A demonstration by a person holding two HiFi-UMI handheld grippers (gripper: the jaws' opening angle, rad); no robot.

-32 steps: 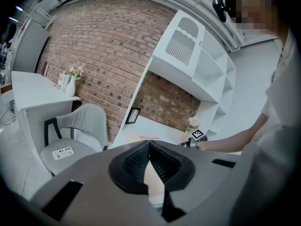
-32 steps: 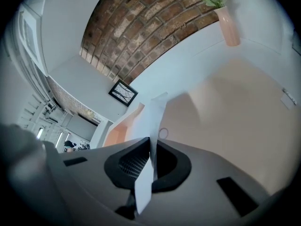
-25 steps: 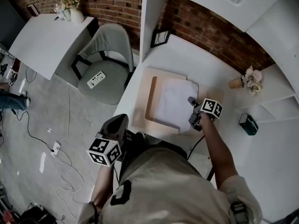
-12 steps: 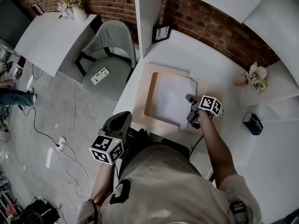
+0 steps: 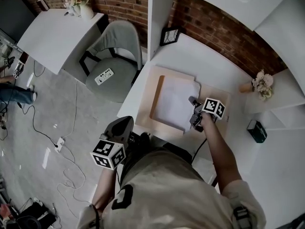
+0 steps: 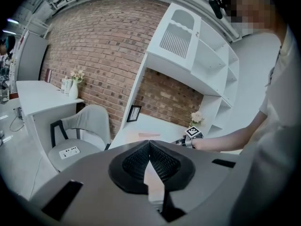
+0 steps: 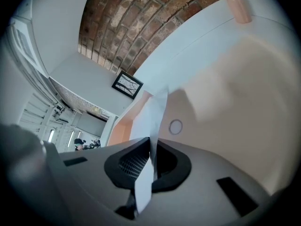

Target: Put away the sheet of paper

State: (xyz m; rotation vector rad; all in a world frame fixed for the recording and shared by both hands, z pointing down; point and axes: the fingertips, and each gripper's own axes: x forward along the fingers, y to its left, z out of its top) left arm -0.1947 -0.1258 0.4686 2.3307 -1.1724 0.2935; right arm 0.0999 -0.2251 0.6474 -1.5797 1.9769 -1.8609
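- White sheet of paper lies mostly flat on a tan-edged board, which sits on the beige mat covering the near part of the white desk. Only the sheet's right margin is raised.
- My right gripper has that margin. In the right gripper view its jaws are closed on the sheet, which passes edge-on between the pads and flops out ahead toward the picture frame.
- I judge a pinch at the margin suits thin paper, since the sheet can be lifted or slid off the board without creasing its middle.
- My left gripper hangs low, off the near edge of the desk and close to my body. Its jaws are pressed together with nothing between them. I take it as parked clear, because one light sheet needs only one tool.
- In the head view the sheet spreads leftward from the right gripper, toward the chair side, and is well apart from the left gripper.
- I cannot tell where the sheet is meant to go.
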